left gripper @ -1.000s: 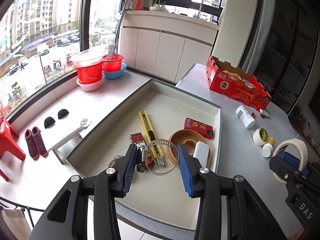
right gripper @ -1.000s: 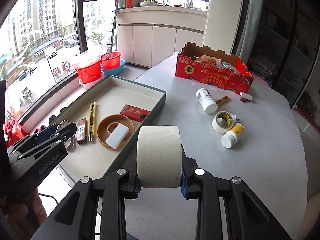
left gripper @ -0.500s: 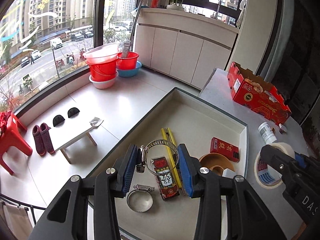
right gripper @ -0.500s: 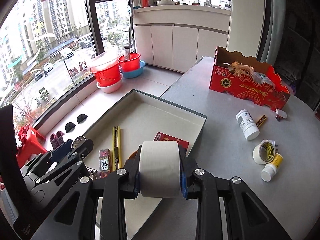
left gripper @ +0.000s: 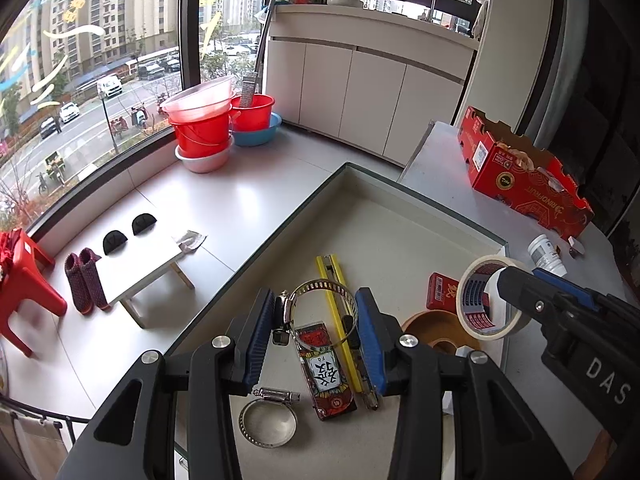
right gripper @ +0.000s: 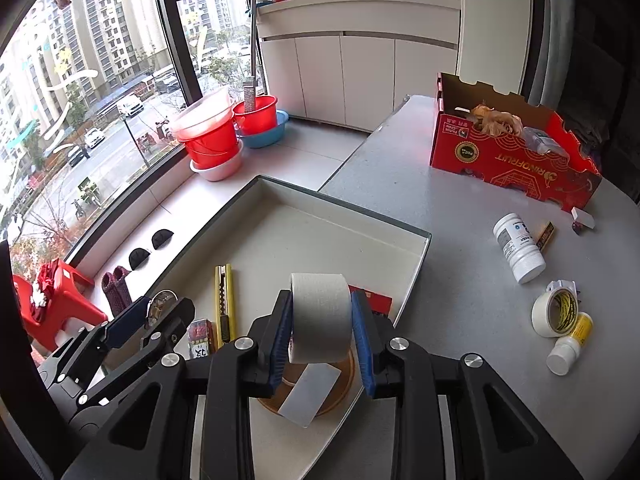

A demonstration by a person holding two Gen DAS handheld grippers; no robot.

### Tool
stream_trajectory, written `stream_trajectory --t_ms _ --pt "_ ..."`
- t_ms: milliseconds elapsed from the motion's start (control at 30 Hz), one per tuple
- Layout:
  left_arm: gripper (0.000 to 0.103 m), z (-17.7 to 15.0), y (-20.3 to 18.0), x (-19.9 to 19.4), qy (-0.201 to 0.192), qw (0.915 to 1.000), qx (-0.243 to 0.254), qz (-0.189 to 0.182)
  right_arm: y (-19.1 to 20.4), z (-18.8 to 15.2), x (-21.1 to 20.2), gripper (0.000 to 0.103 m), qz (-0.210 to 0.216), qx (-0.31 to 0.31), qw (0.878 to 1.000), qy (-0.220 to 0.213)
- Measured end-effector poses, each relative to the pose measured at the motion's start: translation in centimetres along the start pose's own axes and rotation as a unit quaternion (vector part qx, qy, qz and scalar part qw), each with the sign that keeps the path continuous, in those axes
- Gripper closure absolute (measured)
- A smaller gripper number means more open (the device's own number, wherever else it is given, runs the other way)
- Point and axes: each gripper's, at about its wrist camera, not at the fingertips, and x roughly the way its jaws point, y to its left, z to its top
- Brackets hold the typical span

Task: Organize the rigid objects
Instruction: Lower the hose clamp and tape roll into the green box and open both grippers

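My left gripper (left gripper: 316, 330) is shut on a metal hose clamp (left gripper: 320, 308) and holds it above the near left part of the shallow grey tray (left gripper: 400, 216). My right gripper (right gripper: 322, 320) is shut on a wide roll of masking tape (right gripper: 320, 316), over the tray's near right corner; the roll also shows in the left wrist view (left gripper: 490, 300). In the tray lie a second hose clamp (left gripper: 268, 420), a card pack (left gripper: 324, 368), a yellow utility knife (left gripper: 340, 304), a red box (left gripper: 442, 292) and a brown tape ring (right gripper: 344, 380) with a white block (right gripper: 310, 394).
On the grey table (right gripper: 460, 280) right of the tray are a white bottle (right gripper: 518, 248), a small tape roll (right gripper: 554, 314), a yellow-labelled vial (right gripper: 568, 350) and a red cardboard box (right gripper: 512, 152). The floor, red buckets (left gripper: 204, 128) and a white stool (left gripper: 136, 268) lie left.
Both grippers have drawn back and to the left. The right gripper carried the tape roll from over the table to over the tray's near right corner. The left still holds the clamp.
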Motion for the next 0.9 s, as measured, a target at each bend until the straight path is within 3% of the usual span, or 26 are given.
stream_trajectory --t_ms 100,167,200,233,267,300,333,567,667,900 --pt "0.055 0.1 -0.4 0.4 0.009 0.9999 0.007 0.004 0.4 0.2 0.5 0.073 0.003 -0.009 1.000 0.003" --pt "0.034 0.0 -0.6 0.5 0.010 0.9999 0.011 0.008 0.5 0.1 0.9 0.072 0.011 -0.012 1.000 0.013" --pt "0.019 -0.1 -0.7 0.4 0.006 0.9999 0.013 0.010 0.4 0.0 0.9 0.067 0.013 -0.010 1.000 0.015" --pt "0.015 -0.2 -0.8 0.3 0.003 0.9998 0.016 0.009 0.2 -0.1 0.9 0.054 0.010 -0.007 1.000 0.015" --pt "0.014 -0.3 -0.9 0.3 0.004 0.9997 0.022 0.011 0.0 -0.2 0.7 0.017 0.005 -0.003 1.000 0.009" --pt "0.010 -0.4 -1.1 0.3 0.009 0.9994 0.027 0.017 -0.3 -0.4 0.2 0.003 0.001 0.001 1.000 -0.006" --pt "0.000 -0.5 -1.3 0.4 0.013 0.9991 0.033 0.022 -0.5 -0.5 -0.3 0.003 -0.003 0.003 1.000 -0.015" --pt "0.000 -1.2 -1.9 -0.3 0.020 0.9987 0.044 0.015 -3.3 -2.4 -1.6 0.003 -0.027 0.007 1.000 0.004" --pt "0.000 -1.9 -2.8 -1.2 0.017 0.9976 0.064 0.018 -6.0 -4.6 -2.6 0.001 -0.025 0.043 0.999 0.012" --pt "0.000 -3.7 -6.1 -2.9 0.019 0.9948 0.100 -0.007 -13.4 -10.6 -6.0 0.001 -0.081 0.117 0.989 0.030"
